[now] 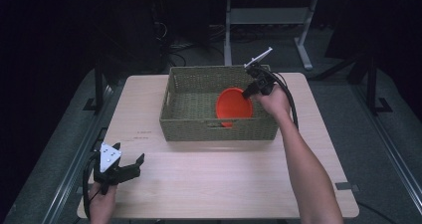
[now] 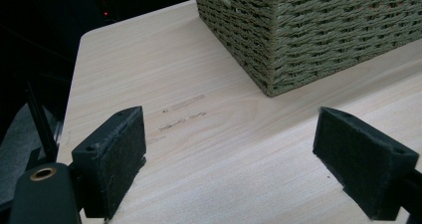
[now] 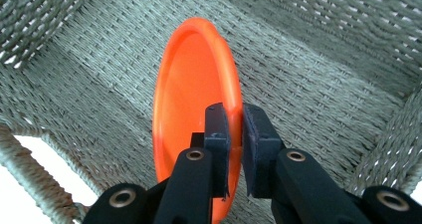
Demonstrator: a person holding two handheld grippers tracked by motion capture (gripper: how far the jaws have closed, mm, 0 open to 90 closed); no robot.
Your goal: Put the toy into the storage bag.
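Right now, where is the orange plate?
In the high view, the orange plate hangs tilted inside the woven basket, right half, its rim pinched by the right gripper.

Room is kept dark; light is thrown mainly on the table (image 1: 219, 184), a pale wood-grain top w/ rounded corners. Faint scuff marks (image 2: 185, 102) are seen on the top nr the left edge. Grey floor (image 1: 343, 114) is seen around it, w/ metal rails (image 1: 393, 154) run along both sides. Behind, a white-legged desk frame (image 1: 271, 17) is set against the black background, and loose cables (image 1: 174, 50) are piled on the floor by it. Dark stands (image 1: 370, 79) are placed at either side.
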